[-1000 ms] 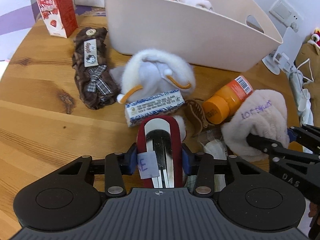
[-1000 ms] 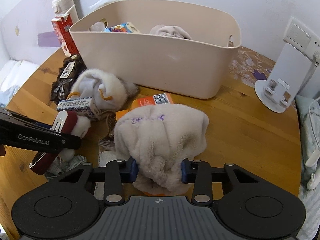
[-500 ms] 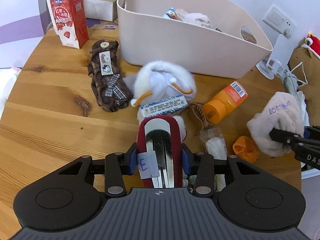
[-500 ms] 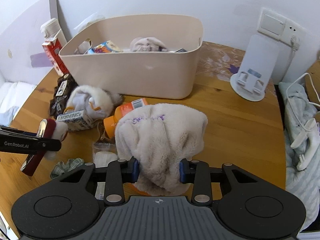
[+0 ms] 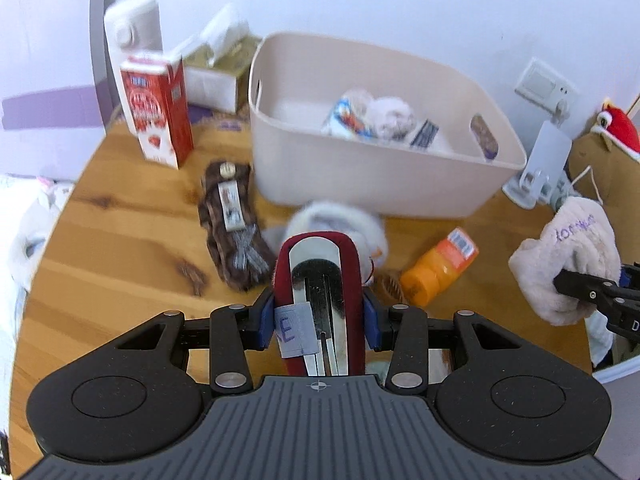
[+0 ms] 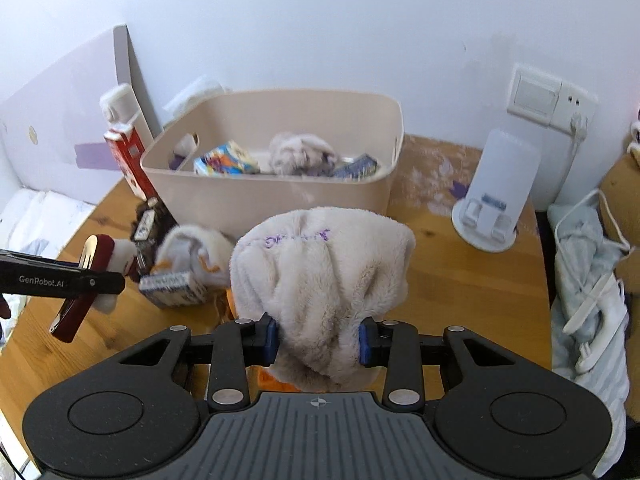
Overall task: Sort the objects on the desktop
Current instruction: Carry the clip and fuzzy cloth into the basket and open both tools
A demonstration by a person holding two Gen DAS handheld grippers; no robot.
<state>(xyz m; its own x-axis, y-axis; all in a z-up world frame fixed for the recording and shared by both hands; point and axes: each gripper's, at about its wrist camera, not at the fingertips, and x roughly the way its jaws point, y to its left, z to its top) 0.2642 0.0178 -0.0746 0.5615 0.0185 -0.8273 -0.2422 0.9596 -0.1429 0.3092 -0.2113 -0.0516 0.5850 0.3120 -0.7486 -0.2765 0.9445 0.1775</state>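
1. Dark-red velvet is wrapping the hair clip that the left gripper is pinching between its blue pads; a pale tag on the clip's metal spring is showing a handwritten "E".
2. Cream fleece, a plush hat with purple embroidered lettering too small to read, is bulging between the right gripper's pads, which are squeezing it from both sides above the wooden table.
3. Seen from the right wrist, the left gripper's black finger is displaying the white mark "GenRobot.AI", with the clip hanging tilted near the table's left edge.
4. Behind both tools, a beige bin is sitting toward the table's back edge, holding a colourful packet, a pale fluffy item and a dark striped packet.
5. A red-and-white carton with strawberry pictures is standing upright near the back-left edge; its print is blurred.
6. Lying on the tabletop in front of the bin are a brown plaid fabric piece with a white label, a white furry pouch, a blue-printed box and an orange bottle showing a barcode.
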